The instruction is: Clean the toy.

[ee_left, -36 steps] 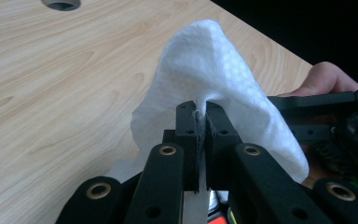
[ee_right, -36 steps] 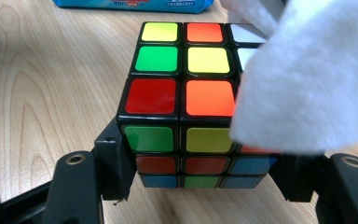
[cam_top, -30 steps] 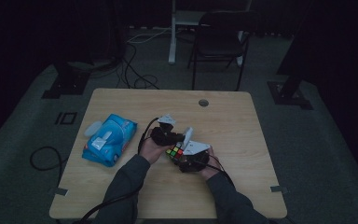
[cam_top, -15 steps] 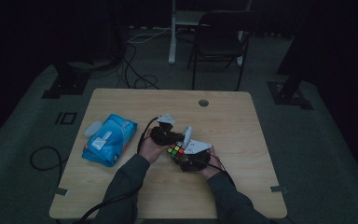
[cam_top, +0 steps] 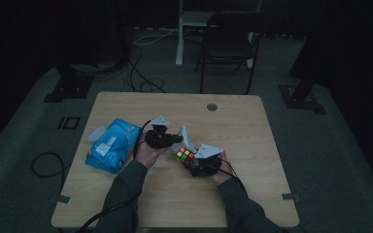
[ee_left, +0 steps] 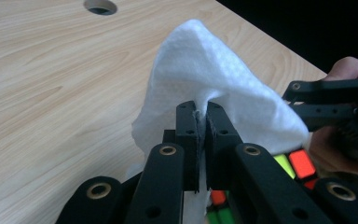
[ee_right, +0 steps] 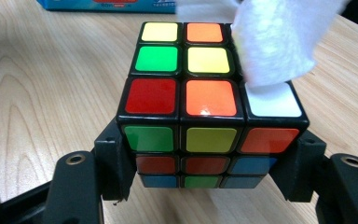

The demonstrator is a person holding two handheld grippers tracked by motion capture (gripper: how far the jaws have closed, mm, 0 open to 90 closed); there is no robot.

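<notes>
A scrambled puzzle cube (ee_right: 200,102) sits between the jaws of my right gripper (ee_right: 209,158), which is shut on its two sides just above the table. My left gripper (ee_left: 200,121) is shut on a white wipe (ee_left: 205,79), pinched between its pads. The wipe (ee_right: 279,42) hangs over the cube's far right corner and covers part of its top face. In the high view the cube (cam_top: 186,155) lies near the table's middle, with the left gripper (cam_top: 177,140) to its upper left and the right gripper (cam_top: 190,164) holding it from the lower right.
A blue pack of wipes (cam_top: 112,144) lies at the table's left side. The wooden table (cam_top: 243,126) has a round cable hole (cam_top: 212,107) near its far edge. A chair (cam_top: 228,43) and cables stand on the floor beyond it.
My left gripper with the wipe has shifted a little across the cube's top. The right gripper and the cube have stayed where they were.
</notes>
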